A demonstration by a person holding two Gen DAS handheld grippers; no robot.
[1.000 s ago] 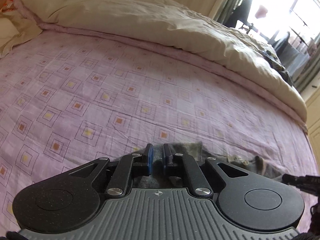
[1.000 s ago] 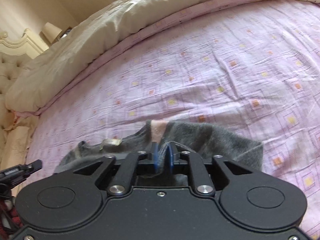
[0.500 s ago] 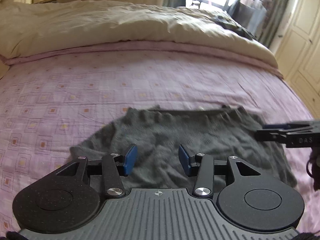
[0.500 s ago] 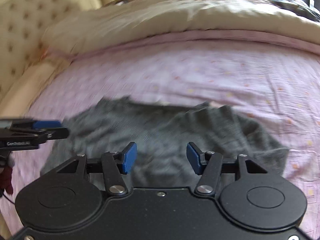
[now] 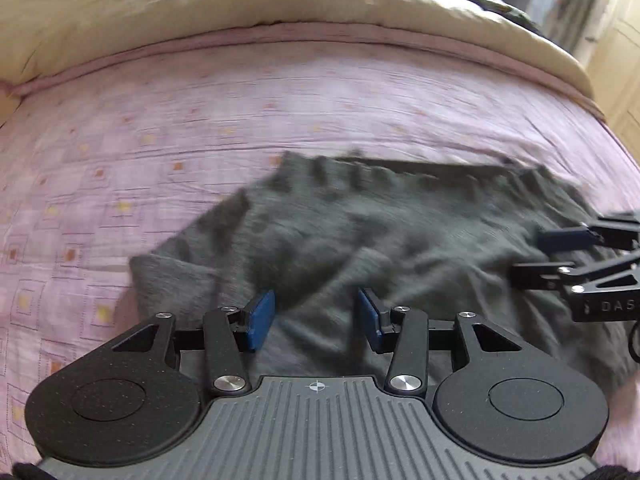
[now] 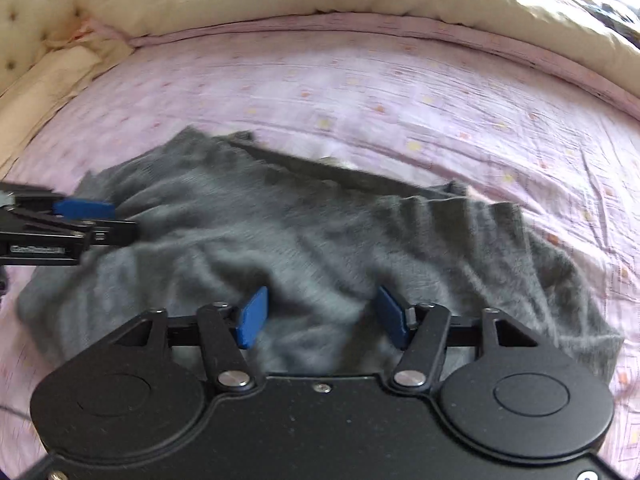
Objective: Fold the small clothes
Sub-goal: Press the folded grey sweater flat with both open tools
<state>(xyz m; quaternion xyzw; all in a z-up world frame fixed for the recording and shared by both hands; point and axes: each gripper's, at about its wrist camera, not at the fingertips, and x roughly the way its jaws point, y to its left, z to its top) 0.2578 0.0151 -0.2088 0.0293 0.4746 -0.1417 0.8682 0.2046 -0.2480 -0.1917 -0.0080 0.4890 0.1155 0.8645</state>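
Both grippers' fingers (image 5: 262, 320), clamped before, now gape above the grey garment (image 5: 380, 240).

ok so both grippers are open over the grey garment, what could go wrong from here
1. The grey garment lies rumpled, with ridges along its far edge; folding it now would likely trap those wrinkles.

2. The left gripper and right gripper hover close together over the same cloth, so they may collide when reaching for the next grasp.

3. The pink sheet lies directly underneath; a deep pinch could catch it along with the garment.
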